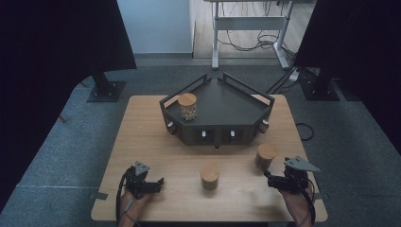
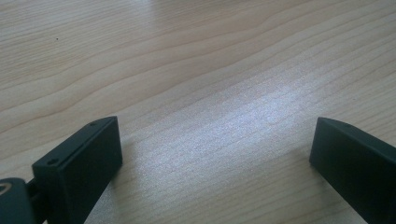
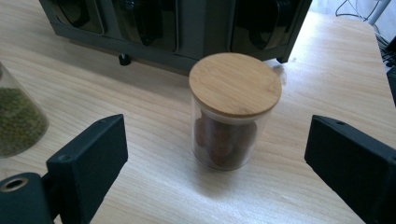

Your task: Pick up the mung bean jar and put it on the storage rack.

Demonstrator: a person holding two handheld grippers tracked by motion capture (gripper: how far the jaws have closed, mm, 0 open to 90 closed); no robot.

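Three glass jars with bamboo lids are in view. One jar of pale nuts (image 1: pixel 187 106) stands on the dark angular rack (image 1: pixel 222 101) at the table's back. A second jar (image 1: pixel 209 176) holding green beans (image 3: pixel 16 122) stands mid-table near the front. A third jar (image 1: pixel 265 155) with brown contents (image 3: pixel 229 112) stands at the right. My right gripper (image 1: pixel 271 181) (image 3: pixel 215 154) is open, its jaws wide apart just short of that third jar. My left gripper (image 1: pixel 160 182) (image 2: pixel 212 149) rests open over bare wood at the front left.
The wooden table (image 1: pixel 142 142) has free room at its left and between the jars. The rack's front face carries several small drawers with knobs (image 1: pixel 204 135). Black stands (image 1: pixel 105 87) and a desk frame (image 1: pixel 246 23) stand on the floor behind.
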